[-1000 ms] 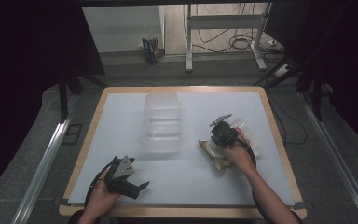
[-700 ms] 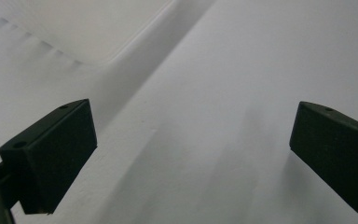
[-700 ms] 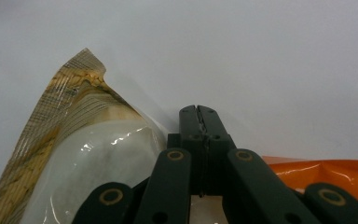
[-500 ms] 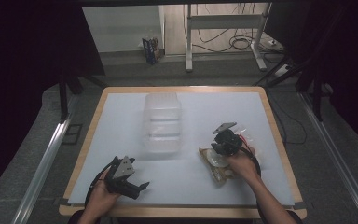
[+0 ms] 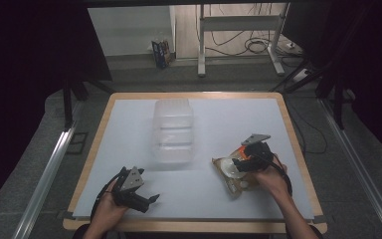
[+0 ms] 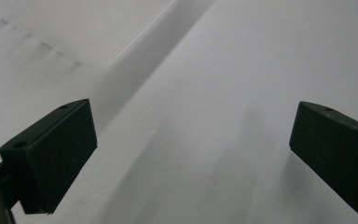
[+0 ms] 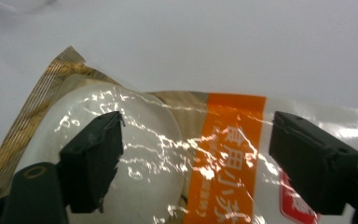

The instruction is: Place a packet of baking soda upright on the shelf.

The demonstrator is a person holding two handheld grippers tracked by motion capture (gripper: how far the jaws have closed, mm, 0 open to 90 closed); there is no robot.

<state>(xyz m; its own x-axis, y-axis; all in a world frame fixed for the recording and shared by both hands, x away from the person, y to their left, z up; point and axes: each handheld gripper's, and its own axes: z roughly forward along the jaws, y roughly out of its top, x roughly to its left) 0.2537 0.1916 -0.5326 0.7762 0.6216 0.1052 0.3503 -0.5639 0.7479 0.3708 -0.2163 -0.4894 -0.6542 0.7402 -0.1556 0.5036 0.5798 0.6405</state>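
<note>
The white table (image 5: 199, 194) with its wooden rim takes up most of the high view, and a clear plastic container (image 5: 173, 130) is parked on it, a bit left of centre and toward the far side. It looks empty, though the plastic is hazy so that can't be sworn to.

Next down in size is the packaged bun (image 5: 233, 172), lying flat on the near right part of the table, well apart from the container. It's a pale round bun sealed in shiny clear film with a tan woven-look edge and an orange band (image 7: 223, 154).

The right gripper (image 5: 242, 160) is poised right over the bun. In the right gripper view its jaws are spread wide to either side of the wrapper, and nothing is pinched yet. So the step in hand is judged to be the approach for a grab. For the next move, the jaws would probably need to be lowered around the bun and closed gently, since soft bread and slippery film can be squashed or lost easily.

The left gripper (image 5: 142, 198) is held low at the near left with its jaws wide apart over bare table, nothing between them.

White Japanese lettering is printed down the orange band, reading roughly 食田パン, but glare makes it uncertain. A red patch with white print at the wrapper's edge can't be read.
</note>
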